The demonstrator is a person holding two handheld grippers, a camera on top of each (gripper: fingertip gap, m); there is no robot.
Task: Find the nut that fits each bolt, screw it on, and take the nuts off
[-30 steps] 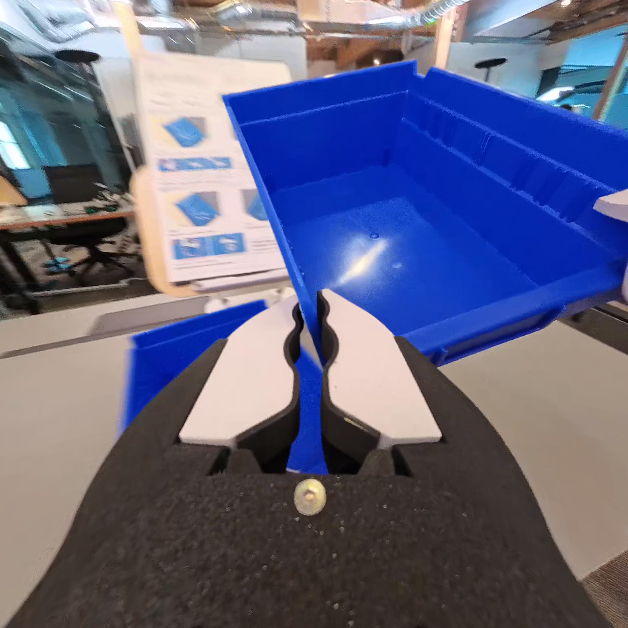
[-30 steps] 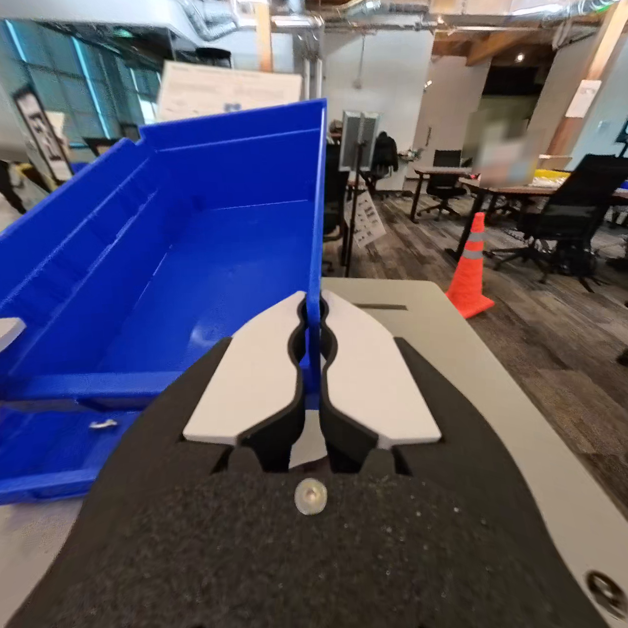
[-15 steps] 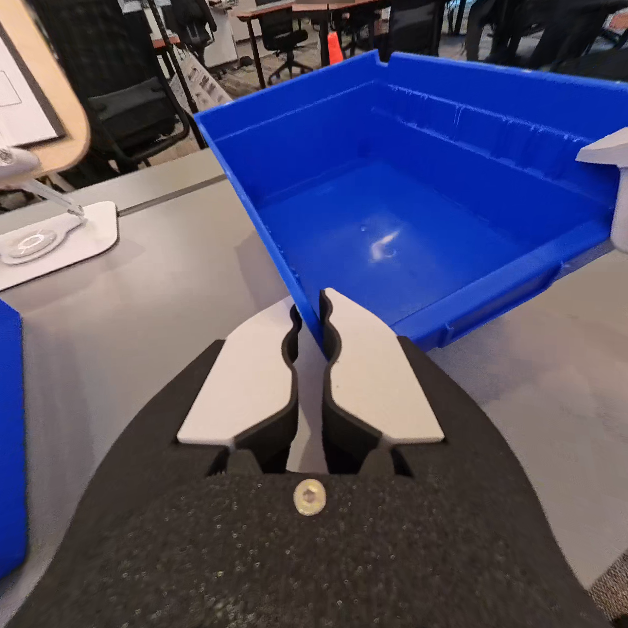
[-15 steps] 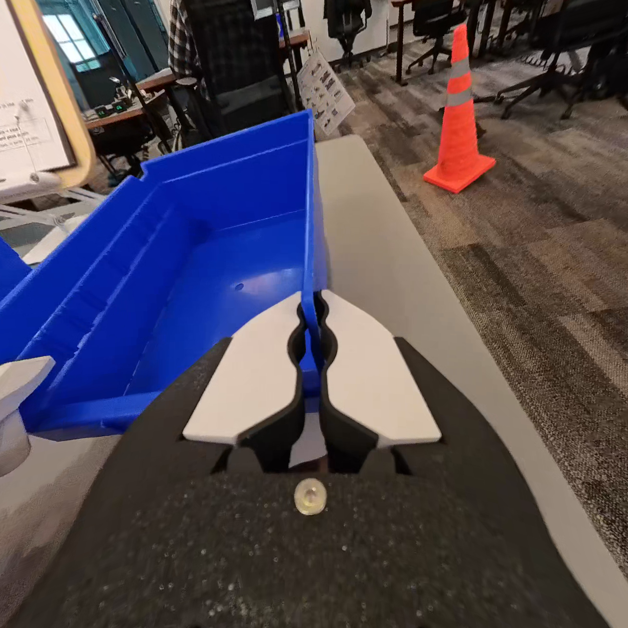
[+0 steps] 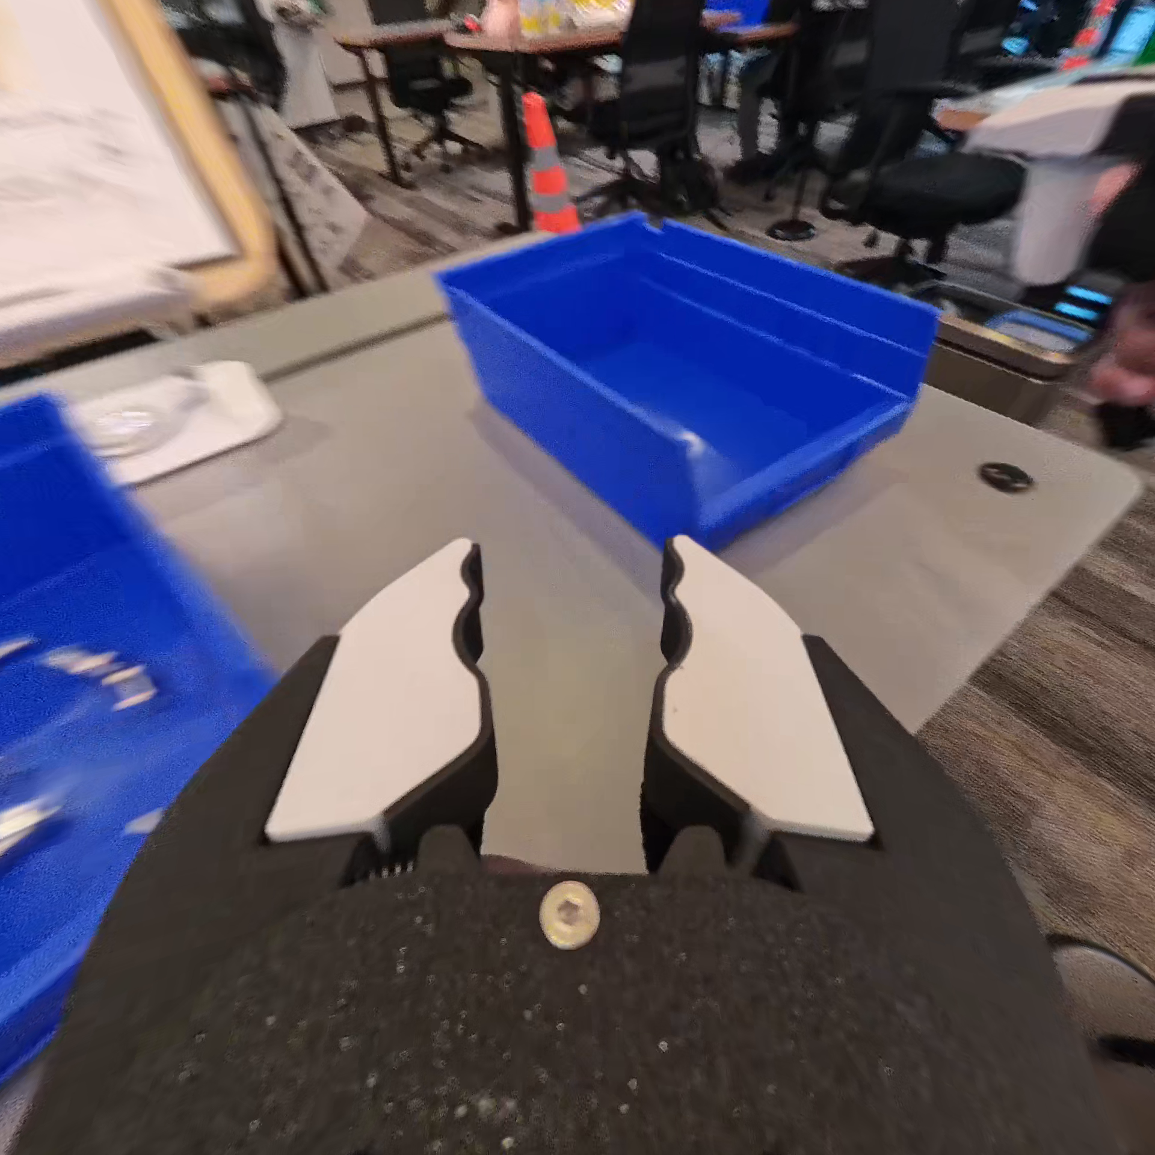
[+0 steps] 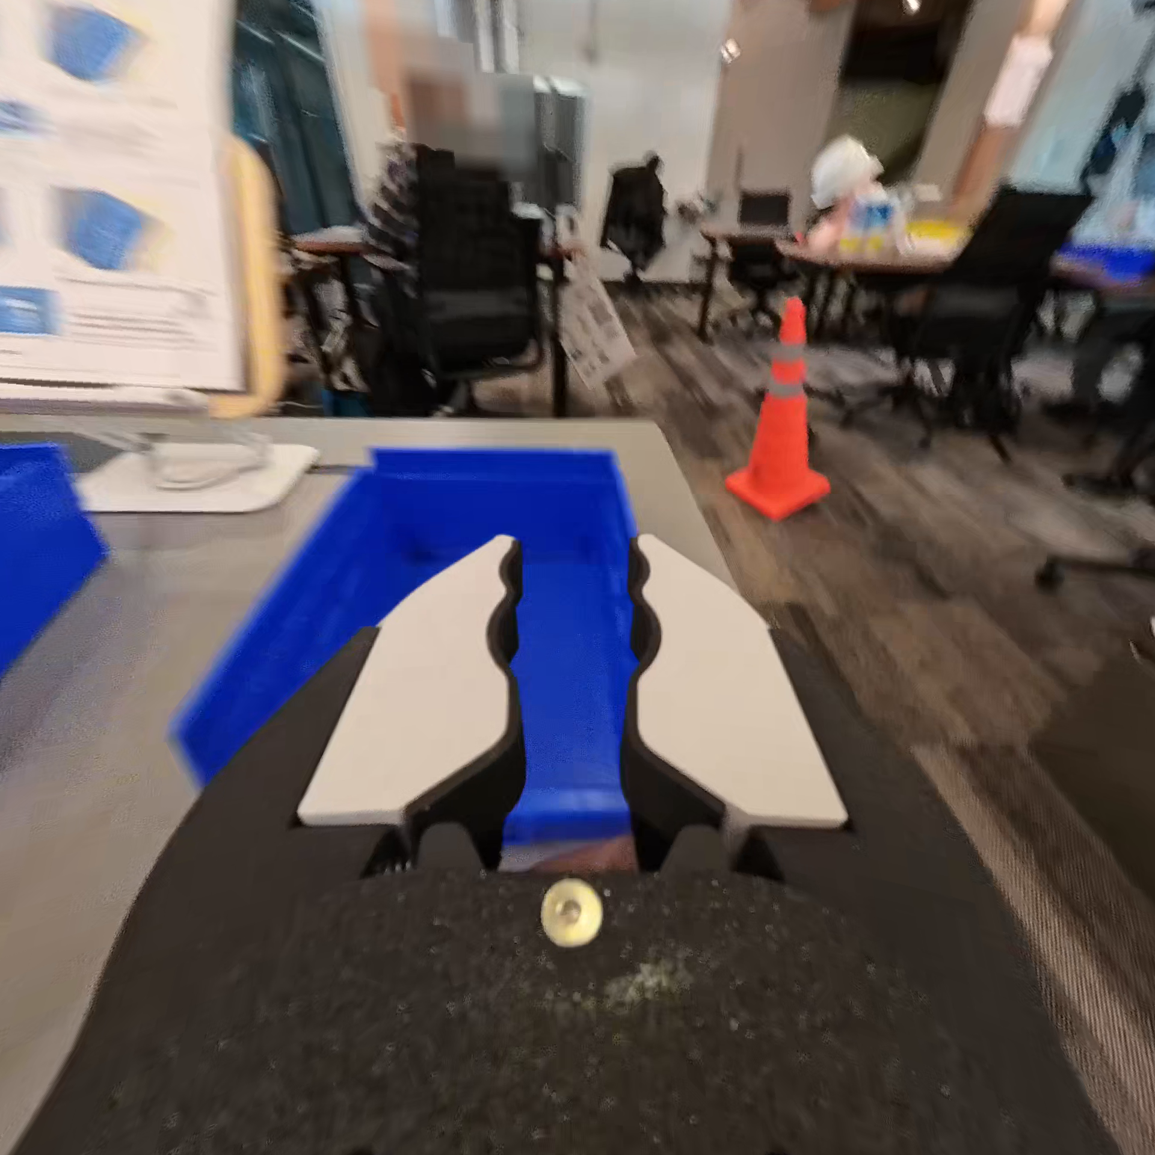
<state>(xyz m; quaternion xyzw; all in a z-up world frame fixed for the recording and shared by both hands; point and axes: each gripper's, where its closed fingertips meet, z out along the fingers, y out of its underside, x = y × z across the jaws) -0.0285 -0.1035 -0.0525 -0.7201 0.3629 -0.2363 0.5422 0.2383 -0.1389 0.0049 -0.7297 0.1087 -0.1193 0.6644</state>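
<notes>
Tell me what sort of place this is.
Most likely an open-plan office or lab workspace: black office chairs at desks, an orange traffic cone on the carpeted floor, and blue parts bins on a grey work table.

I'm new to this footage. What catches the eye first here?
The blue bin sits empty on the grey table, ahead of the open left gripper; the right gripper, also open, hovers over it. A second blue bin at left holds blurred metal parts, and an orange cone stands on the floor beyond.
</notes>
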